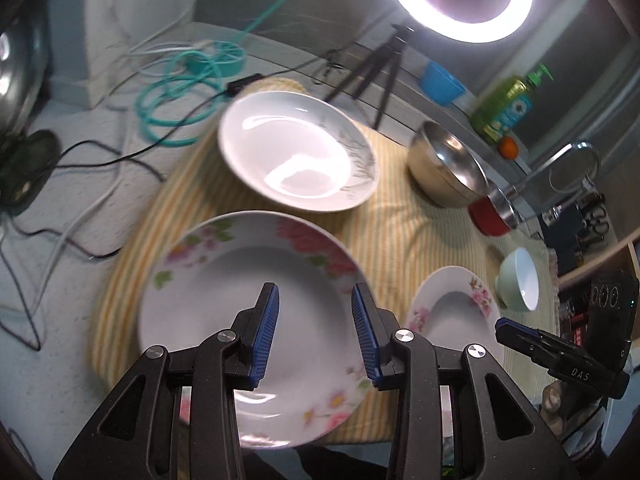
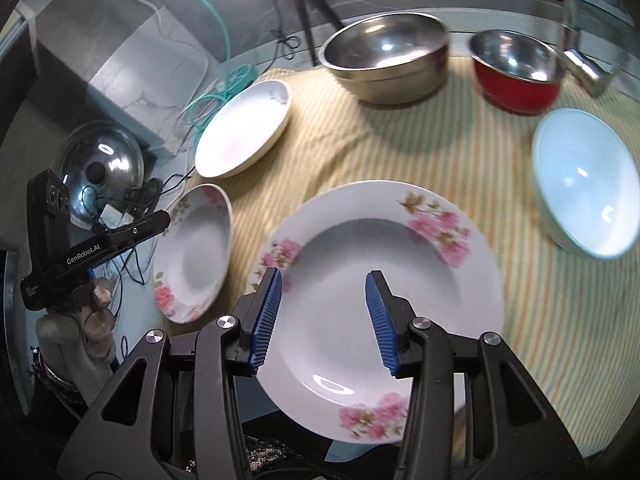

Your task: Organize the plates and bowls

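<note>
Two glossy flowered plates (image 1: 224,292) (image 2: 384,304) were seen on the ribbed striped cloth (image 1: 400,232) near its front edge; both grippers (image 1: 316,332) (image 2: 324,320) were parted, gripping nothing.

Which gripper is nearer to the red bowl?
Right. The right gripper hovers over the floral plate nearer the red bowl; the left gripper hovers over the farther floral plate.

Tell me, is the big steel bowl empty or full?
Empty. The big steel bowl stands upright on the striped cloth, and its shiny inner bottom is bare.
</note>
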Available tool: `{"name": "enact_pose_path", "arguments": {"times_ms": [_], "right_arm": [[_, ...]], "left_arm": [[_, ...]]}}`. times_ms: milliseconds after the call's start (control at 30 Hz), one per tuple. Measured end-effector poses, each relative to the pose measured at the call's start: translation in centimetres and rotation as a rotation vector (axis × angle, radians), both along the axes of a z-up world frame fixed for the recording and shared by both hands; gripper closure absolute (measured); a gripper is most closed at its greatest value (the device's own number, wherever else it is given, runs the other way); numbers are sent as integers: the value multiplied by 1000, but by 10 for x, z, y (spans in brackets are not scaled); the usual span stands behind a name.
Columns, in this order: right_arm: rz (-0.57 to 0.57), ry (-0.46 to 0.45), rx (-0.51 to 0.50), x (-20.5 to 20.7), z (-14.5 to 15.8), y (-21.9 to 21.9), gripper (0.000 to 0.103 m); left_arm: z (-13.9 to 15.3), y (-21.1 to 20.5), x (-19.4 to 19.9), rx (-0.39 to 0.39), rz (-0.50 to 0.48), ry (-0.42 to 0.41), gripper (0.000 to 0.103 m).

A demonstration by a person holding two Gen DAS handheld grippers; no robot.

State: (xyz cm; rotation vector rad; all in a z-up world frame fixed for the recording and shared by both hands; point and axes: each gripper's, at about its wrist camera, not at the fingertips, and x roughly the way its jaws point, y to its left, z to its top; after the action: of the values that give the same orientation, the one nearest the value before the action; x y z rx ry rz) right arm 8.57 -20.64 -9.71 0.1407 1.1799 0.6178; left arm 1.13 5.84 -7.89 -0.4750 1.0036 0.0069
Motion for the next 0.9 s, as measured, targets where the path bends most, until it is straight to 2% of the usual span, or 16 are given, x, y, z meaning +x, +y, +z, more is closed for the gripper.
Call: {"name": "enact_pose_path", "arguments": {"times_ms": [267,467,600,900], "right_arm": [[108,12,-1,7,-6,54,58],[162,39,0,15,-18,86,58],[182,59,-2,18,-25,100,68],[192,99,-24,25,-41,119,80]], "left_arm": [[-11,37,-29,10,130,19,67],[-24,56,-42,12,169,50,67],[-33,67,-45,-19,185,65,67],[-50,76,-43,-98,179,92,73]]}}
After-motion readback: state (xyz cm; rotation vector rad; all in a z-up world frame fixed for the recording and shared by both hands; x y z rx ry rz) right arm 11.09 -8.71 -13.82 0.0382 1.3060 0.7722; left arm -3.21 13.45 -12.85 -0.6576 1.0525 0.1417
